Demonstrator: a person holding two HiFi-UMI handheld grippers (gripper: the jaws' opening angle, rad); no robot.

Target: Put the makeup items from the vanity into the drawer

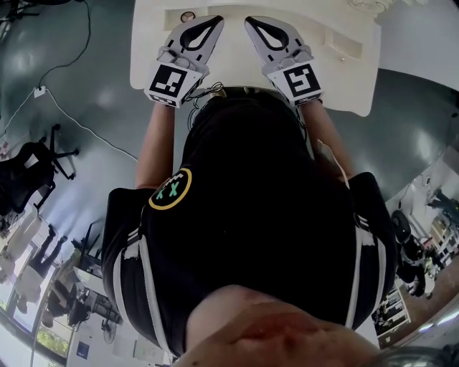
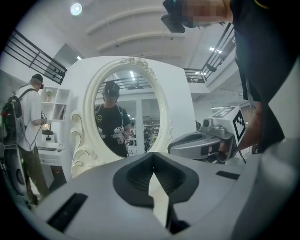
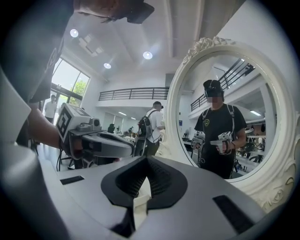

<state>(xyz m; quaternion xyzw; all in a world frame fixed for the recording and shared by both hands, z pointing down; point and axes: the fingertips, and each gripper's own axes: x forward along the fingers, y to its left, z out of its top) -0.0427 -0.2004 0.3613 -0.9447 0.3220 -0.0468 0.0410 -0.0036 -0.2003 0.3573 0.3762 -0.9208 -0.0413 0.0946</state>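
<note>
Both grippers hang side by side over the white vanity top [image 1: 237,75], pointing at its mirror. The left gripper [image 1: 217,21] is shut with nothing between its jaws, and its closed tips [image 2: 153,158] face the oval mirror [image 2: 126,108]. The right gripper [image 1: 249,22] is also shut and empty, its tips [image 3: 146,163] aimed at the same mirror [image 3: 229,117]. Each gripper view shows the other gripper alongside. A small round item [image 1: 187,16] lies on the vanity just left of the left gripper's tips. No drawer is in view.
The person's dark torso fills most of the head view and hides the vanity's near edge. The ornate white mirror frame [image 2: 86,154] stands close ahead. A person with a backpack [image 2: 26,117] stands at shelves to the left. An office chair [image 1: 32,172] sits on the grey floor.
</note>
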